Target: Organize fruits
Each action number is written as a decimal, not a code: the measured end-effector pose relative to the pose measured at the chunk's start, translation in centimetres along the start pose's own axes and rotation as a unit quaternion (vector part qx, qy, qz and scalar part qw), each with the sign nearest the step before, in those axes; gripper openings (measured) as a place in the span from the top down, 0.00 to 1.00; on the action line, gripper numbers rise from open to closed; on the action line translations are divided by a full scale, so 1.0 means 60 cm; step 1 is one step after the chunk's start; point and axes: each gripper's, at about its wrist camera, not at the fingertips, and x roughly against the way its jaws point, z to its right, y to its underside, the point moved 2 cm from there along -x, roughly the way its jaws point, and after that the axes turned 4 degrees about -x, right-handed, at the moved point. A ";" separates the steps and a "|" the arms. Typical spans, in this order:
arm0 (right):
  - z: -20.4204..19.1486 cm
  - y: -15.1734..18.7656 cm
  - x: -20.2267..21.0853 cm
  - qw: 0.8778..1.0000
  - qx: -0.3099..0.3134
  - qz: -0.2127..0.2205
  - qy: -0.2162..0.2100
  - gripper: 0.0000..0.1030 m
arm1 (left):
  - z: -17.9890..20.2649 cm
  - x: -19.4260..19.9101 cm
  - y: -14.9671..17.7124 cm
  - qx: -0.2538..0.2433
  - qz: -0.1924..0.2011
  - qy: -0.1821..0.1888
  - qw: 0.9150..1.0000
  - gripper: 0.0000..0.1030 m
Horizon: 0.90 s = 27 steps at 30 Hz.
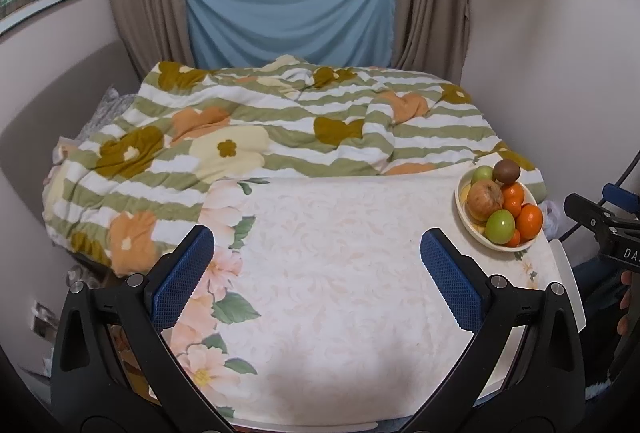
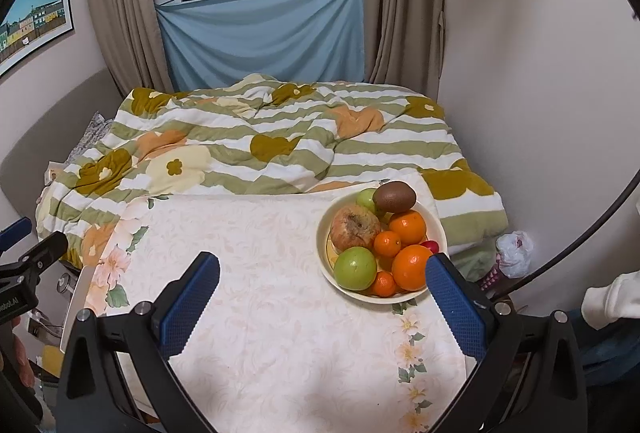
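Note:
A cream bowl [image 2: 325, 253] [image 1: 460, 207] stands at the table's far right, heaped with fruit: a brown kiwi [image 2: 394, 197] on top, a blemished reddish apple [image 2: 354, 227], a green apple [image 2: 355, 268], several oranges [image 2: 412, 267] and a small red fruit [image 2: 431, 245]. My right gripper [image 2: 322, 275] is open, just short of the bowl, its right finger beside the rim. Well left of the bowl, my left gripper [image 1: 316, 251] hangs open over the bare cloth. Both hold nothing.
The table wears a white floral cloth [image 2: 260, 313] and butts against a bed with a green striped flowered quilt [image 2: 260, 137]. A wall is close on the right. A white plastic bag [image 2: 514, 247] lies on the floor past the table's right corner. Curtains and a window stand behind.

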 end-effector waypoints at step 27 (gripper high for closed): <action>0.002 -0.013 -0.001 1.000 0.000 0.004 0.009 0.01 | 0.002 -0.004 0.003 0.007 0.006 0.017 1.000 0.00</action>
